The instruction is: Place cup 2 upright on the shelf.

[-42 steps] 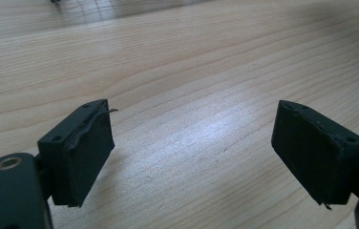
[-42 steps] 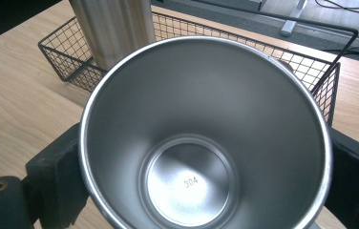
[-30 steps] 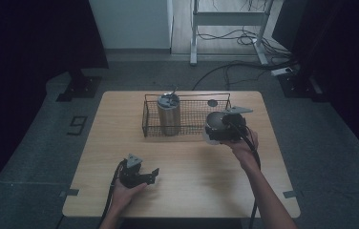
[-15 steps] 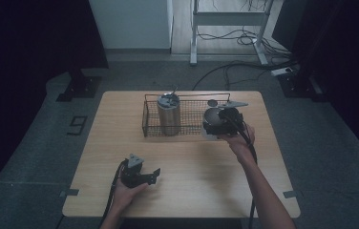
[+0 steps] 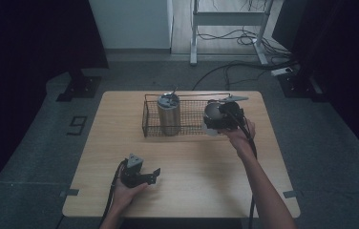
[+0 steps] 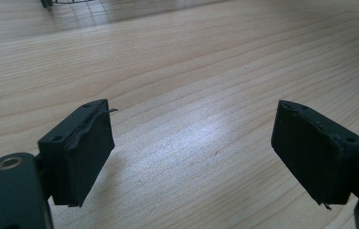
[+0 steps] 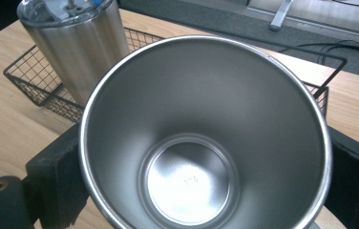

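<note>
While right gripper (image 5: 213, 120) clamps steel cup (image 7: 206, 138) — L gripper (image 6: 192, 148) idle.

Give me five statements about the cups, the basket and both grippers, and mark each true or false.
1. The right gripper is shut on an open steel cup. True.
2. That cup holds liquid. False: it is empty.
3. A lidded tumbler stands upright in the wire basket. True.
4. The left gripper grips a lid. False: its fingers are open over bare table.
5. The tumbler stands at the basket's right end. False: it is near the left end in the high view.
</note>
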The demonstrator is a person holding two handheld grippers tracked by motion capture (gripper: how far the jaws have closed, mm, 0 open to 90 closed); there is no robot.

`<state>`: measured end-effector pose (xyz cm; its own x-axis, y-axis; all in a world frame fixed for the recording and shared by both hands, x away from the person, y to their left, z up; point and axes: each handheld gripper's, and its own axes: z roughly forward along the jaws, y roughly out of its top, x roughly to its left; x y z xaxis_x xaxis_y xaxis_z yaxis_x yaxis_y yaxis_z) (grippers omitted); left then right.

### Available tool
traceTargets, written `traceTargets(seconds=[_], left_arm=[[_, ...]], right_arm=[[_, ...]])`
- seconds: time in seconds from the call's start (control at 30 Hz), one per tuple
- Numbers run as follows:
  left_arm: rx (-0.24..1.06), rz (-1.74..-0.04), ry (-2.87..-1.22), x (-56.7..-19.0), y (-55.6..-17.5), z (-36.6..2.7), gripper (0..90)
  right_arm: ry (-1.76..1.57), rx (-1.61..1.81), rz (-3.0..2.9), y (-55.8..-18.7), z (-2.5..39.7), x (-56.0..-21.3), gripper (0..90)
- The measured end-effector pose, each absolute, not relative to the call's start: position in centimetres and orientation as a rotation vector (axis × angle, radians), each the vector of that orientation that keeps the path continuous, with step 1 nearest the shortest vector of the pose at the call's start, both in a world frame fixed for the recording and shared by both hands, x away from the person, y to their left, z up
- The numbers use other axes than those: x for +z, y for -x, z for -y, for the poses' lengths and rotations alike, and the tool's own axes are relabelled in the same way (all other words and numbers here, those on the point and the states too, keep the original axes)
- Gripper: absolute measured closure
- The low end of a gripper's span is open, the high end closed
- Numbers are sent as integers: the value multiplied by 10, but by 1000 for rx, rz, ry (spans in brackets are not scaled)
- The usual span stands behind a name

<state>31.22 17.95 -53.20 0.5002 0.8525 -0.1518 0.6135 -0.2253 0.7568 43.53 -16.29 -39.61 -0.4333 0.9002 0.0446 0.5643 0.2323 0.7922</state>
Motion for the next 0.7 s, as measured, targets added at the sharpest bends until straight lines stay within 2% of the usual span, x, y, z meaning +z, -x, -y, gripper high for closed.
traceTargets(seconds=[0.7], left_arm=[[363,-1208,-1932,-531,-312,-184,142]], right_arm=[[-1372,1030,-2074,-463,162,-388,67]])
